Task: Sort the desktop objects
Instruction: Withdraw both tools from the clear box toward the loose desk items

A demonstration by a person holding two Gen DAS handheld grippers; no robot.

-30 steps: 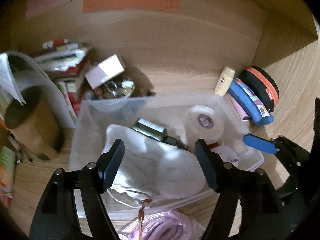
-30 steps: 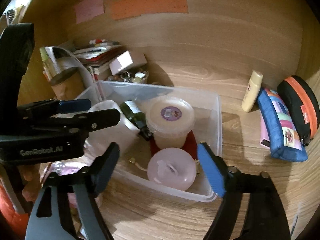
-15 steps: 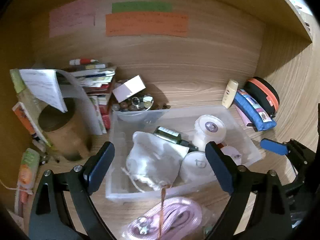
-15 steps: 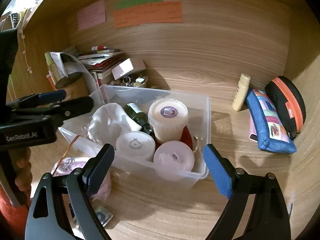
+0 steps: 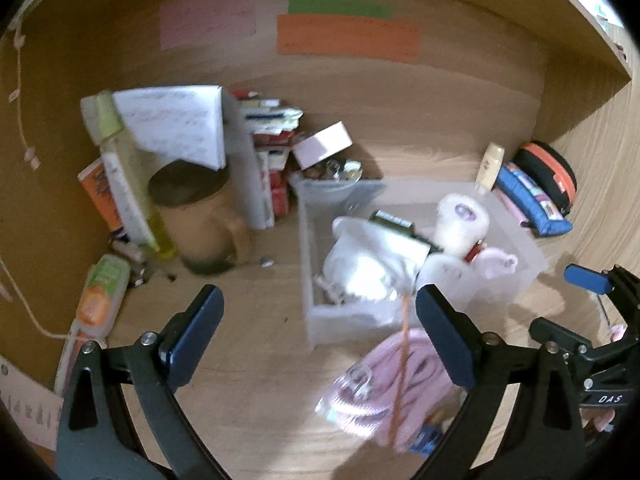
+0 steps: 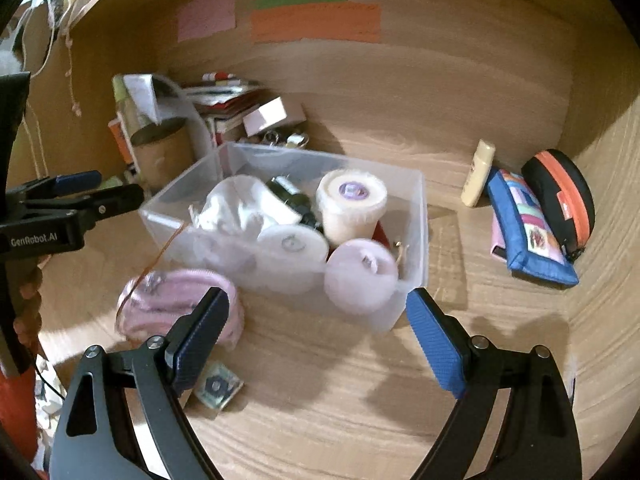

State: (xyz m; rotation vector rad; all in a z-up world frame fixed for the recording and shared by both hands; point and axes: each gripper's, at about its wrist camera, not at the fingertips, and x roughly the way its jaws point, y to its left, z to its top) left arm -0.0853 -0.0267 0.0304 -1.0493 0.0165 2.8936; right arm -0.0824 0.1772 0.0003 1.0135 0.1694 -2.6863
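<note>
Clear bin (image 6: 416, 216) is packed with sorted jars. Both hand-held grippers, left (image 5: 318, 334) just widened and right (image 6: 316, 336), are held open and empty above the table (image 6: 320, 400).

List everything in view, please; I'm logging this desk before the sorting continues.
clear bin: one, see-through, desk centre
round tubs: three, white to pinkish, in bin
white cloth bag: one, in bin
dark bottle: one, in bin
pink pouch: one, on desk before bin
small packet: one, greenish, near edge
cream tube: one, against back wall
blue case: one, right
black-orange case: one, far right
brown cup: one, left
book stack: one, back left
wall notes: three, pink, green, orange
left tool: open, empty
right tool: open, empty
</note>
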